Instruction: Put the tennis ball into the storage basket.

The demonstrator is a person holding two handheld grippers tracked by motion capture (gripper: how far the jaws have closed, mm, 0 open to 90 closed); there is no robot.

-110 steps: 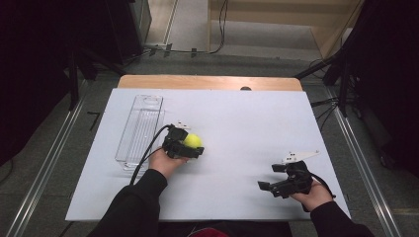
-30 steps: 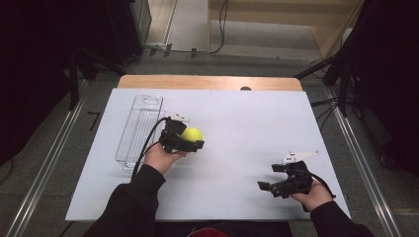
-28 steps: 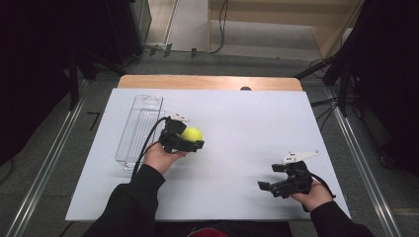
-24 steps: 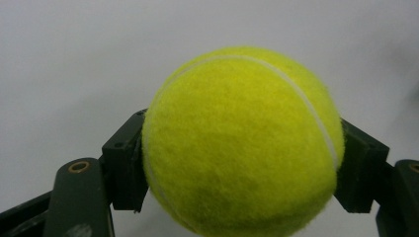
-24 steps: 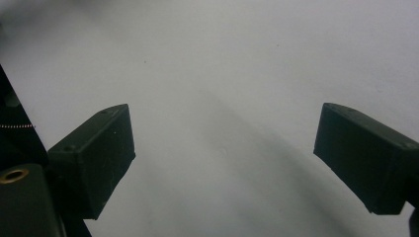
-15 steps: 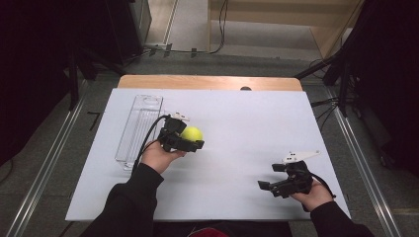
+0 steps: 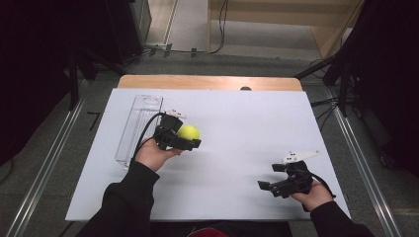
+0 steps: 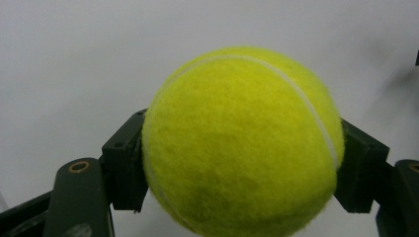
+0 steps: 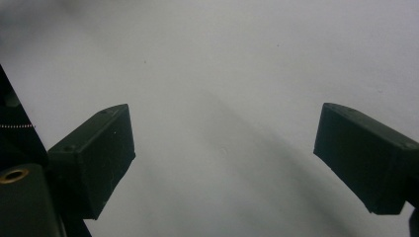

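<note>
A yellow tennis ball (image 7: 188, 132) is gripped between the jaws of the left gripper (image 7: 184, 139), just right of a clear plastic tray (image 7: 140, 123) and seemingly lifted slightly off the white board (image 7: 247, 123). The right gripper (image 7: 273, 177) is held well apart, jaws spread and nothing between them.

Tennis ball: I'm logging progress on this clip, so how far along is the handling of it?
Done: the left gripper is shut on the tennis ball, the pads pressing on both its sides. In hand: the ball sits in that grip just right of the clear container. Left: probably placing it in the container, which looks empty. The right gripper rests open, holding nothing.
</note>
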